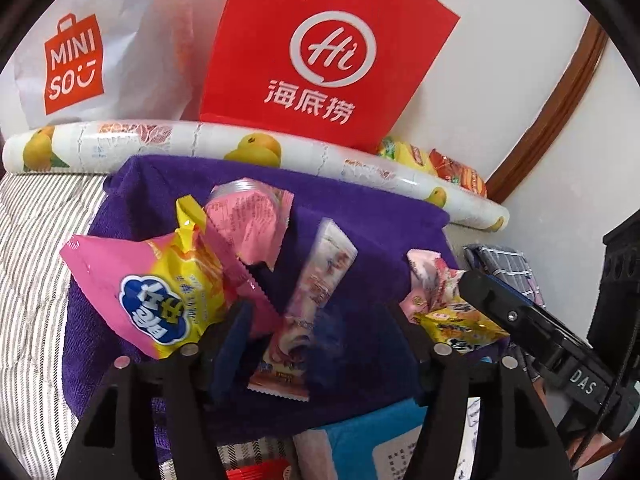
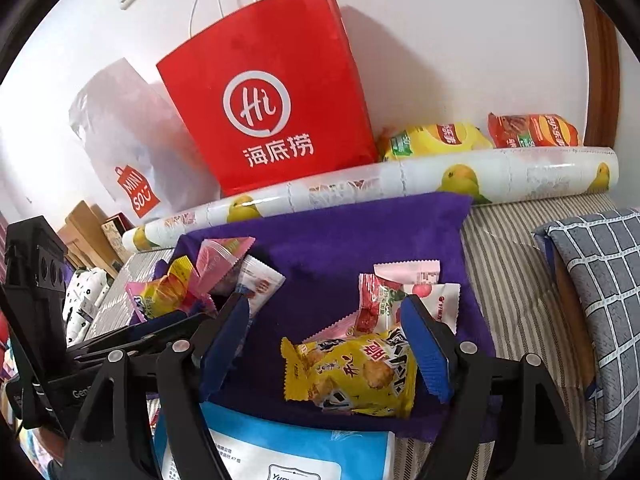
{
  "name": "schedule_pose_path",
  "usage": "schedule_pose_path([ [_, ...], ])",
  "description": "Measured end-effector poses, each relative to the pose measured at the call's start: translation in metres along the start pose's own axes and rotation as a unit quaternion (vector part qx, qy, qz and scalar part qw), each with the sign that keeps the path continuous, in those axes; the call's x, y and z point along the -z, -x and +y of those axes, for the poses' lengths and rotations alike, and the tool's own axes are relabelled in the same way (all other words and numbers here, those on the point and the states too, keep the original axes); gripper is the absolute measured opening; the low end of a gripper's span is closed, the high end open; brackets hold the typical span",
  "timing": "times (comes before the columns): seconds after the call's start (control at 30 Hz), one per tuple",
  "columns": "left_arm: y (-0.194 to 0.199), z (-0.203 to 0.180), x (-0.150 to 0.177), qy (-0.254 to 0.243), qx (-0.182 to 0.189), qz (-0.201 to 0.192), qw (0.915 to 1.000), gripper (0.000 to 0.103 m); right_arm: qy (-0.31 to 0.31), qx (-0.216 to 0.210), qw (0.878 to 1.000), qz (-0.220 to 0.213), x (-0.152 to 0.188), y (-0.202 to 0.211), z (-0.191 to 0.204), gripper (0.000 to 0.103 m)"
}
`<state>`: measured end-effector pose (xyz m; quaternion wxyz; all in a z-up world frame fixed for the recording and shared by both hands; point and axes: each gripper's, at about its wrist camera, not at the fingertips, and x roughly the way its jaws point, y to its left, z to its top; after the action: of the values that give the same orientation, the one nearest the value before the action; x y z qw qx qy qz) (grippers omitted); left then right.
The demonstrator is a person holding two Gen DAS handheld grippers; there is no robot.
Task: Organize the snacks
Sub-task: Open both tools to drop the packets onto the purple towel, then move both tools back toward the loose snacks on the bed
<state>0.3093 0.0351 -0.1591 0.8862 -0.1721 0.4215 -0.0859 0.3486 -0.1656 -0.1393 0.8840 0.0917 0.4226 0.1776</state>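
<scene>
A purple towel (image 1: 360, 216) lies on striped bedding with snack packets on it. My left gripper (image 1: 318, 312) is open, its jaws either side of a long pink-and-white packet (image 1: 316, 300) that lies between them untouched. A pink-and-yellow bag (image 1: 160, 292) and a pink packet (image 1: 248, 220) sit left of it. My right gripper (image 2: 324, 304) is open too. A yellow packet (image 2: 352, 372) rests on the towel (image 2: 340, 232) between its jaws, close to the right pad (image 2: 424, 344). Red-and-white packets (image 2: 400, 300) lie just beyond.
A red paper bag (image 2: 272, 92) and a white Miniso bag (image 2: 132, 152) lean on the wall behind a rolled fruit-print mat (image 2: 400, 184). Chip bags (image 2: 436, 140) sit behind the roll. A blue packet (image 2: 280, 448) lies at the towel's near edge, a grey checked pillow (image 2: 592, 280) at right.
</scene>
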Motion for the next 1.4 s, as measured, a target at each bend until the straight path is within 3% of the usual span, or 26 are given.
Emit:
schedule_pose_path([
  [0.37, 0.006, -0.002, -0.001, -0.001, 0.008, -0.005, 1.0000, 0.067, -0.024, -0.003, 1.000, -0.014, -0.001, 0.006, -0.009, 0.078],
  [0.8, 0.024, -0.005, 0.004, -0.015, 0.034, -0.005, 0.9993, 0.067, 0.004, 0.036, 0.998, -0.048, 0.002, 0.026, 0.005, 0.076],
  [1.1, 0.054, 0.001, 0.028, -0.008, 0.020, 0.003, 0.9998, 0.067, 0.048, 0.057, 0.996, -0.048, 0.042, 0.083, 0.036, 0.071],
  [1.4, 0.107, 0.027, 0.059, 0.009, -0.011, 0.003, 0.9999, 0.067, 0.058, -0.001, 0.998, -0.024, 0.101, 0.125, 0.071, 0.070],
])
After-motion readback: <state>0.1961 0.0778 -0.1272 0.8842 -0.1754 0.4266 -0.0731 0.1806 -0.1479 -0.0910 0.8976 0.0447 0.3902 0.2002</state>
